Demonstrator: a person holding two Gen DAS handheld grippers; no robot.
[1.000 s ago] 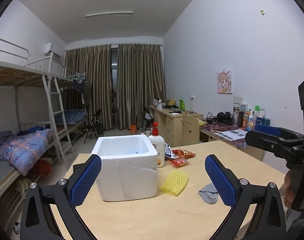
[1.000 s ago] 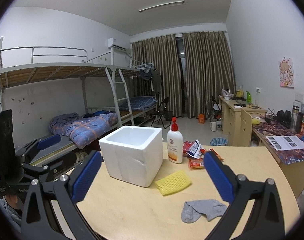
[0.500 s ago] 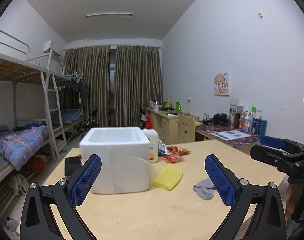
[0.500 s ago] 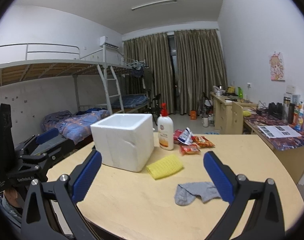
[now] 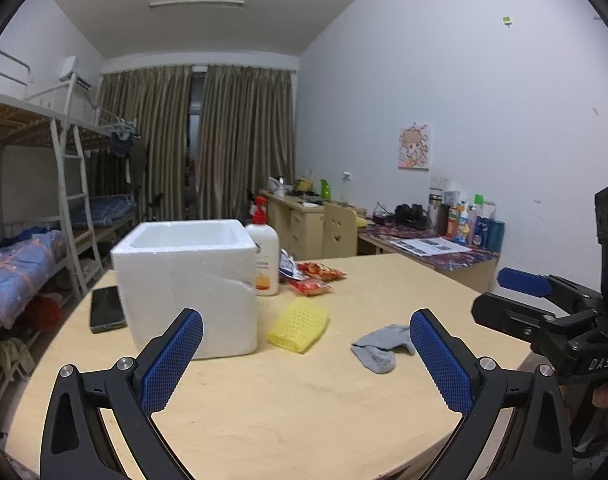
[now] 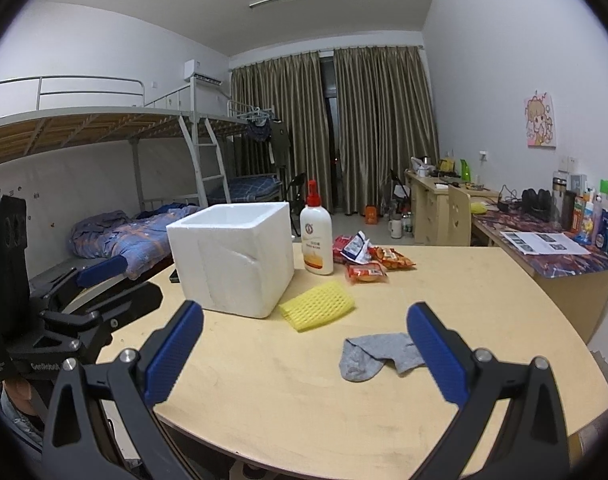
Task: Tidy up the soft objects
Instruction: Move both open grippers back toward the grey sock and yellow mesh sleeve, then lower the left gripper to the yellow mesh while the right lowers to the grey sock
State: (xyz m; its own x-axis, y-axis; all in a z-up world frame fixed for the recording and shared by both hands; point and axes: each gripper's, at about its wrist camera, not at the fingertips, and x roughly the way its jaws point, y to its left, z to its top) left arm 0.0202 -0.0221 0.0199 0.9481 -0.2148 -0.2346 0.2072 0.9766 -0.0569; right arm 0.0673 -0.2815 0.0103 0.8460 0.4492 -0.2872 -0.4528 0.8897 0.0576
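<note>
Grey sock [image 6: 378, 356] just beyond right hand-held gripper [image 6: 304, 350], both hand-held grippers wide, empty.

Right hand-held gripper [image 6: 304, 354] hangs wide open over the near tabletop [image 6: 484, 288], holding nothing. Grey sock [image 6: 378, 356] lies crumpled just past its right finger (partly hidden behind it). Yellow foam net [image 6: 318, 306] sits farther off, beside the white foam box [image 6: 232, 258].

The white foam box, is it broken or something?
Yes. The foam box has a jagged crack running across its front wall, and the surface looks dented there. It stands upright on the table, next to the lotion bottle.
</note>
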